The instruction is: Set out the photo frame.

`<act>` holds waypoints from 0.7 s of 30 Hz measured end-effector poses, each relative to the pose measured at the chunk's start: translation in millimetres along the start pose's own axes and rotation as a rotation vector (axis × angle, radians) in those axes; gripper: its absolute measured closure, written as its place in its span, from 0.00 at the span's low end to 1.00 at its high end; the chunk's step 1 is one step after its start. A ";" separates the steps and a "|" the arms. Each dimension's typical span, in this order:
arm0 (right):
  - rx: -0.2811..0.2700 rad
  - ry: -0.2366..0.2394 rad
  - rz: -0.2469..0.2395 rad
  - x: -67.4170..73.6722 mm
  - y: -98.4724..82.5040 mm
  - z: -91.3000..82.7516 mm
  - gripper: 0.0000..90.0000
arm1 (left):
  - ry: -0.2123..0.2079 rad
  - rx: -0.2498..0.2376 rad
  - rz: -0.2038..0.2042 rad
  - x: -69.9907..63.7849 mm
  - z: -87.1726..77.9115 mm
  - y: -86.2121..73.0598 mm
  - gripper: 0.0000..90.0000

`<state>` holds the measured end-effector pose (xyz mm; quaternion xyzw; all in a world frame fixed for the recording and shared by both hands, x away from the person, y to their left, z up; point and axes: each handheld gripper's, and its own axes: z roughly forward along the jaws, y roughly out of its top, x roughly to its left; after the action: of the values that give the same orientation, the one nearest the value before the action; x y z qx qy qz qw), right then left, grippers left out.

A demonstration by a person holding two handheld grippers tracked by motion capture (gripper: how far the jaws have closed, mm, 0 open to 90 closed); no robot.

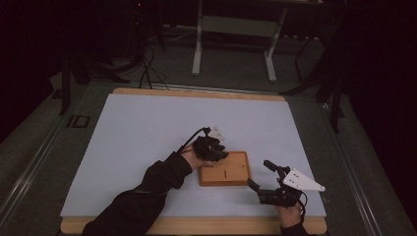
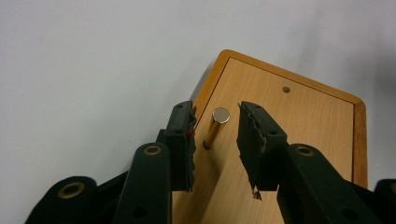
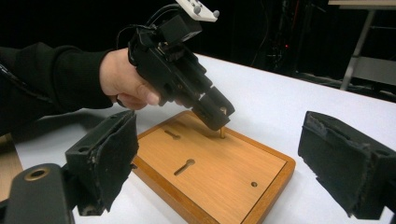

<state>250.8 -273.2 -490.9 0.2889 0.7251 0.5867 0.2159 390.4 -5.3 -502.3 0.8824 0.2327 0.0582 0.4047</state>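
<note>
A wooden board with a raised rim lies on the white table near its front edge. In the left gripper view a short brass pin stands upright in the board near one corner. My left gripper is open with its jaws on either side of the pin, a small gap at each side. It points down over the board's far left corner. My right gripper hovers open just right of the board, with nothing between its jaws. It looks at the left gripper over the pin.
The board carries two keyhole slots and a small round hole. The white tabletop has a wooden edge. Beyond it, on the dark floor, stand the white legs of another table and some cables.
</note>
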 end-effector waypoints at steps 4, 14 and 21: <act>0.001 0.001 0.005 -0.4 -0.2 0.2 0.13 | 0.011 0.010 0.022 -1.2 -0.5 -0.1 0.87; 0.005 -0.001 0.000 0.1 0.0 0.4 0.13 | 0.007 0.005 0.033 -2.3 0.2 0.9 0.89; 0.008 -0.001 0.000 0.1 0.0 0.5 0.13 | 0.009 0.006 0.038 1.2 1.6 0.9 0.93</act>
<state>251.1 -272.8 -491.1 0.2901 0.7273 0.5836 0.2152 392.3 -6.3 -502.8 0.8877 0.2177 0.0693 0.3998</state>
